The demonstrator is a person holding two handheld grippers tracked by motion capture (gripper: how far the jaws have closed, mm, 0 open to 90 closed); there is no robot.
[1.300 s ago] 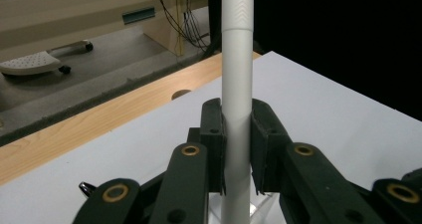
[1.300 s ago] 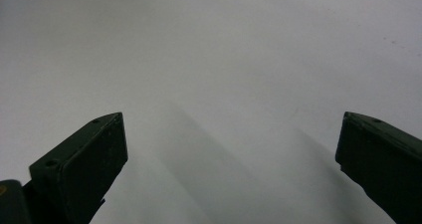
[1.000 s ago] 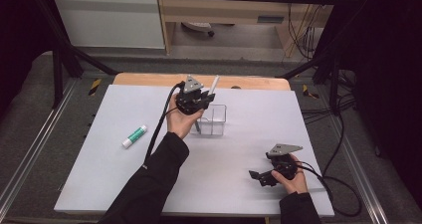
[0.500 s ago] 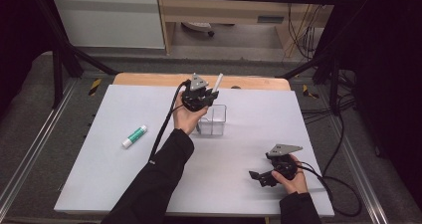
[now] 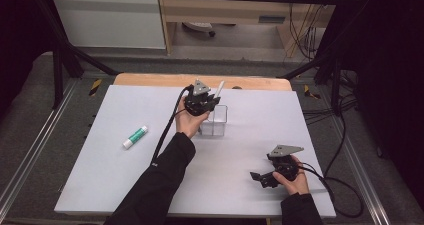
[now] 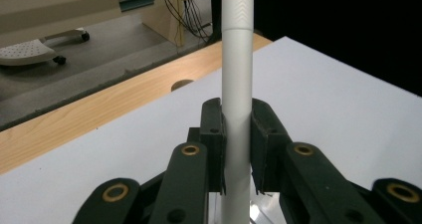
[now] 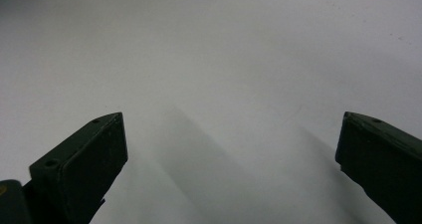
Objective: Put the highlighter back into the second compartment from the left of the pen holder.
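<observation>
High view shows me my left gripper [image 5: 212, 104] up near the far side of the white table [image 5: 250, 135]. It sits just over a little clear box [image 5: 216, 122] that has no lid. In its jaws I have a long white pen [image 5: 219, 90]. The pen sticks up out of the gripper and leans a bit toward the wooden edge [image 5: 150, 80] at the back of the table.

In the left gripper view I can see the grip very well. The two black pads [image 6: 215, 134] press on the white pen [image 6: 237, 84] from both sides, so the jaws are clamped tight on it. The pen stands almost straight up between them. Its low end goes down past the pads, and something clear and shiny shows right under it.

My right gripper [image 5: 261, 179] rests low on the near right part of the table, well apart from the box. In the right gripper view its two jaws stand wide apart, with bare white table between them.

A green and white glue stick [image 5: 135, 136] lies flat on the left side of the table, far from both grippers.
</observation>
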